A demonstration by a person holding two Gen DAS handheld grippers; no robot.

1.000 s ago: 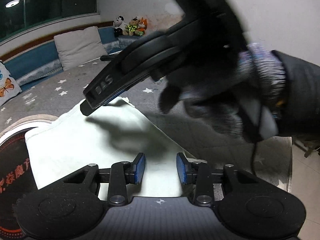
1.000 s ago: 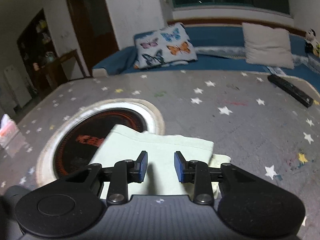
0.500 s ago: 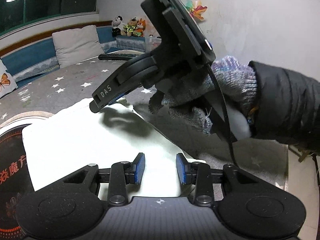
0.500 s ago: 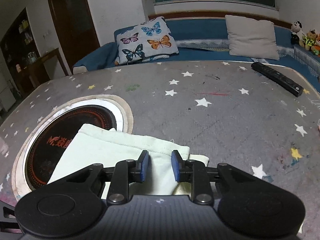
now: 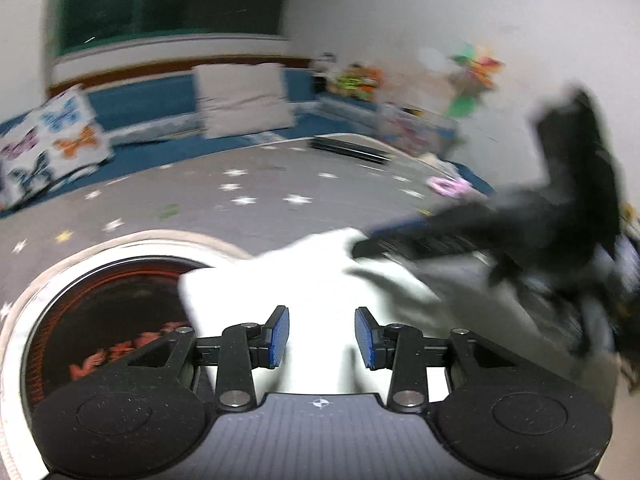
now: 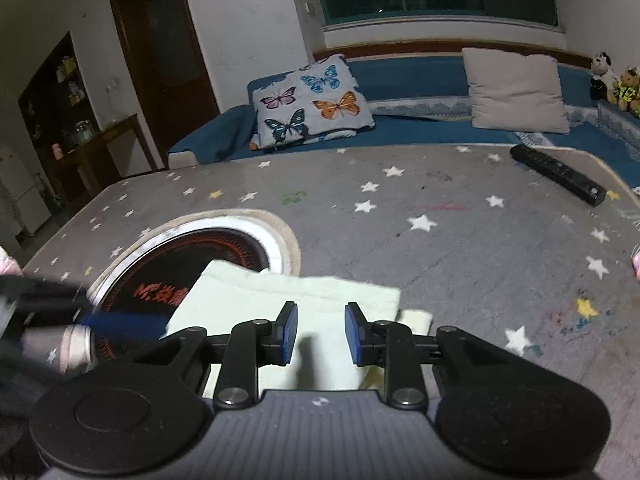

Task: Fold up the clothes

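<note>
A pale green folded cloth (image 6: 280,300) lies on the star-patterned table, partly over a round black and red hotplate (image 6: 180,264). My right gripper (image 6: 320,334) is open and empty, just above the cloth's near edge. My left gripper (image 5: 322,334) is open and empty over the same cloth (image 5: 304,276), which looks bright white in the blurred left wrist view. The right gripper's body (image 5: 520,224) shows at the cloth's right edge in that view. The left gripper's blue-padded finger (image 6: 120,322) enters the right wrist view at the lower left.
A black remote (image 6: 558,174) lies at the table's far right. A blue sofa with a butterfly pillow (image 6: 312,104) and a beige pillow (image 6: 516,92) stands behind the table. Plush toys (image 6: 612,80) sit at the right. A pink item (image 5: 446,186) lies near the table's right edge.
The left gripper has swung left and up, blurring its view. The right gripper has dropped from overhead to the cloth's right edge. Both stay open.
</note>
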